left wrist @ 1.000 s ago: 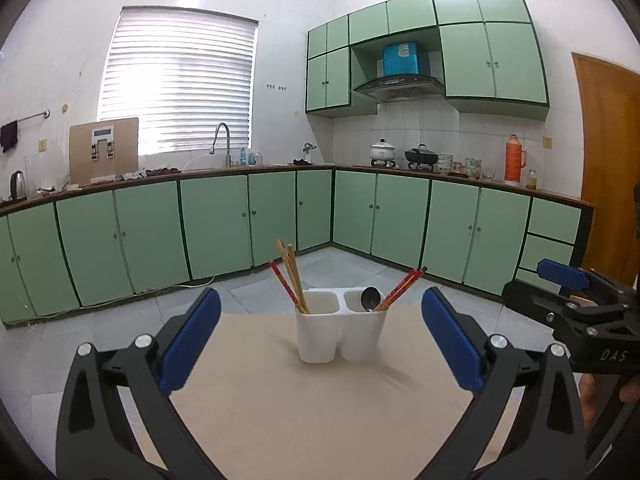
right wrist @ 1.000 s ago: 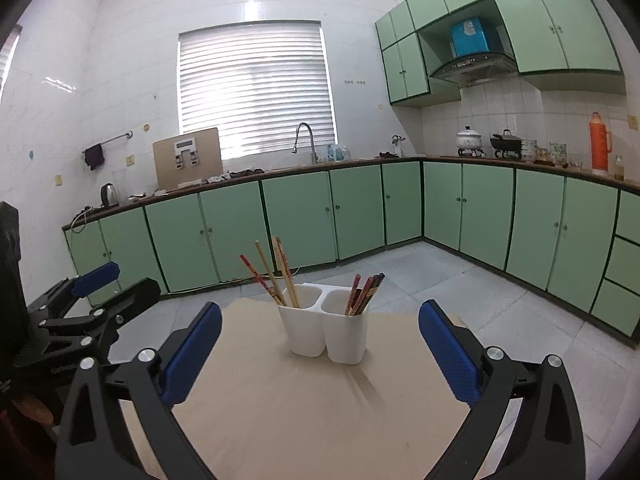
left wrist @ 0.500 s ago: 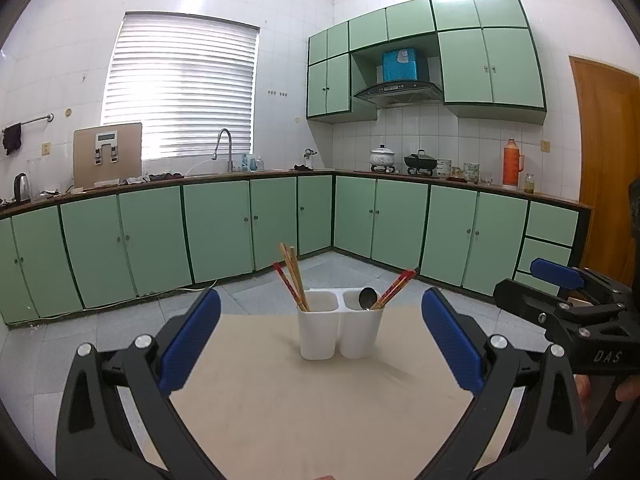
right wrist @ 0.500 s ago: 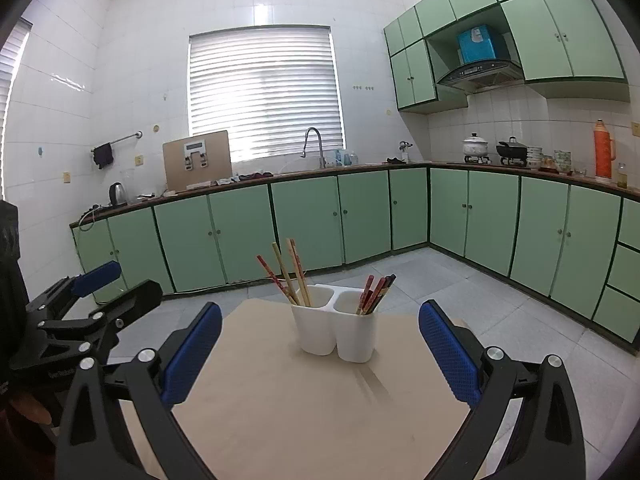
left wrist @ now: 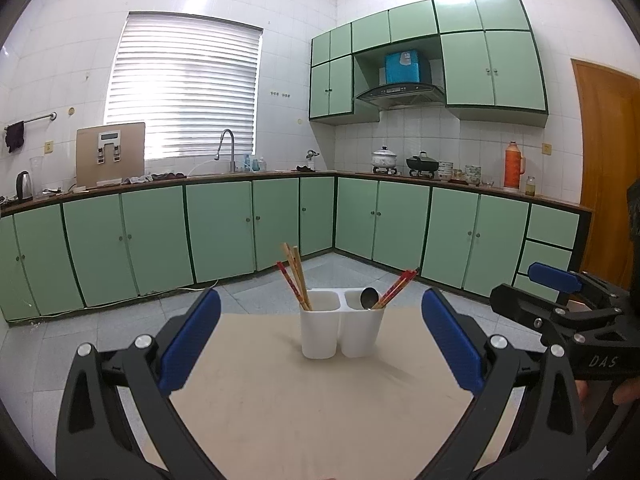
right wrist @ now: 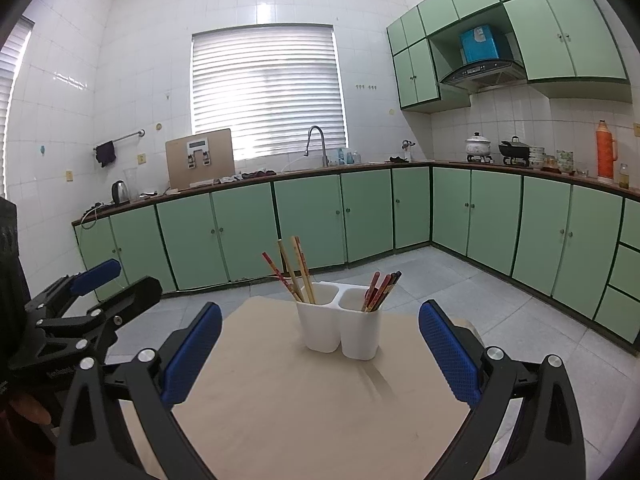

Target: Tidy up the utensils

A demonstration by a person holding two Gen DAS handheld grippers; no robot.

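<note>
A white two-cup utensil holder (left wrist: 341, 328) (right wrist: 339, 322) stands on the beige table (left wrist: 320, 408) (right wrist: 320, 412). Its left cup holds tan and red chopsticks (left wrist: 295, 276) (right wrist: 294, 270). The right cup holds red chopsticks (left wrist: 394, 288) (right wrist: 380, 290) and a dark spoon (left wrist: 369, 298). My left gripper (left wrist: 320, 334) is open, nothing between its blue pads, short of the holder. My right gripper (right wrist: 320, 336) is likewise open and empty. The right gripper (left wrist: 560, 300) also shows at the right edge of the left wrist view, and the left gripper (right wrist: 92, 292) at the left of the right wrist view.
Green base cabinets (left wrist: 224, 232) with a worktop run along the far walls, with a sink tap (left wrist: 226, 148), kettle (left wrist: 24, 184), pots (left wrist: 420, 162) and an orange flask (left wrist: 514, 164). A wooden door (left wrist: 608, 168) is at the right. Grey tiled floor surrounds the table.
Both views have tilted up slightly, so the holder sits a little lower in frame. Both grippers stay open and empty.
</note>
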